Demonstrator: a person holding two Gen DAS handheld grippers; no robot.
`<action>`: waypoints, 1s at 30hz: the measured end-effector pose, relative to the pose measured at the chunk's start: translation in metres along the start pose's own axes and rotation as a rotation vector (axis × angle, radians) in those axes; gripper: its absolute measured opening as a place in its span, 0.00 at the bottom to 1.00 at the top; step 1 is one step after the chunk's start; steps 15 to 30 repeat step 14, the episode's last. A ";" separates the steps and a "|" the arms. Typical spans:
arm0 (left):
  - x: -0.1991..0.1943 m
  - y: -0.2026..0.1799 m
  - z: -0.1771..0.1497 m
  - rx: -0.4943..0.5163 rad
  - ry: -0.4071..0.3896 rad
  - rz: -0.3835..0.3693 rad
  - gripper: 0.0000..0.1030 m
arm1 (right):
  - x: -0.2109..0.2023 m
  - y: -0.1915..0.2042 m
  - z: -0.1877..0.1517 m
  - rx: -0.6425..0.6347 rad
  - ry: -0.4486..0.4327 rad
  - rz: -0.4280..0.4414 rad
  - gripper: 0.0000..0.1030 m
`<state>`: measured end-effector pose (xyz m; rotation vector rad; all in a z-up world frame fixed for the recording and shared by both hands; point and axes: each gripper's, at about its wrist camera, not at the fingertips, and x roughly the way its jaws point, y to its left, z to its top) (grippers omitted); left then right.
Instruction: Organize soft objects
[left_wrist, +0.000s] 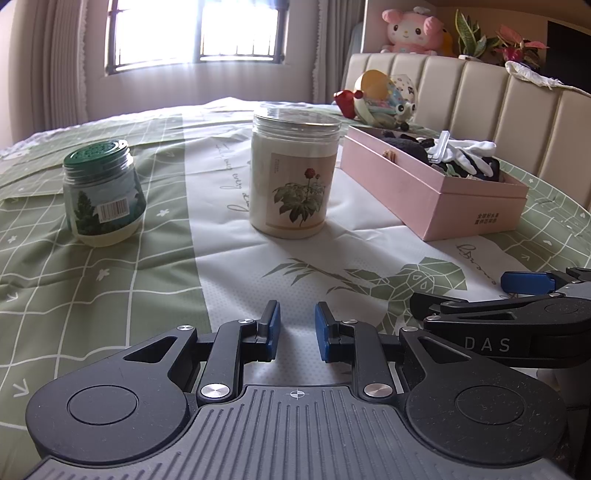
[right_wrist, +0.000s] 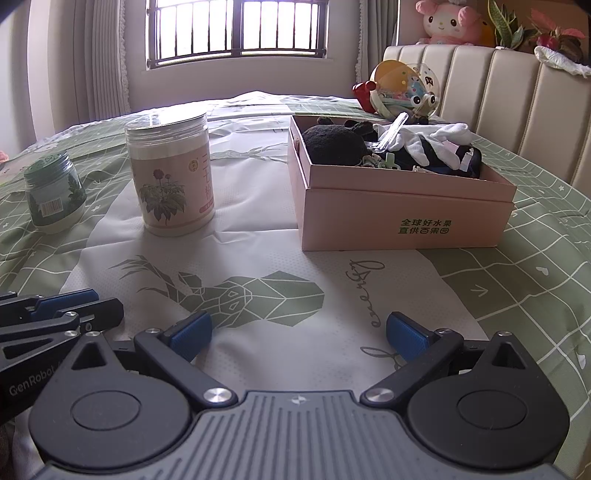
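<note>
Right wrist: pink box (right_wrist: 402, 218) long axis toward headboard.

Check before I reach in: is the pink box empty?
No, the pink box holds a black plush and white gloves.

A bed (right_wrist: 517, 280) under a green-and-white patterned sheet carries a pink box (right_wrist: 402, 218). Left of the box stands a tall jar (right_wrist: 173, 177), a green-capped small jar (right_wrist: 53, 194) farther left; a toy bucket (right_wrist: 402, 90) lies behind the box.
</note>
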<state>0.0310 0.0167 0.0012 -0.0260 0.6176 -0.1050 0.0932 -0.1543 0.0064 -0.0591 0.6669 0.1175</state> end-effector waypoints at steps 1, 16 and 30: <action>0.000 0.000 0.000 0.000 0.000 0.000 0.22 | 0.000 0.000 0.000 0.000 0.000 0.000 0.97; 0.000 0.000 0.000 0.008 0.000 0.002 0.22 | 0.000 0.000 0.000 0.001 0.000 0.001 0.97; 0.000 0.000 0.000 0.008 0.000 0.002 0.22 | 0.000 0.000 0.000 0.001 0.000 0.001 0.97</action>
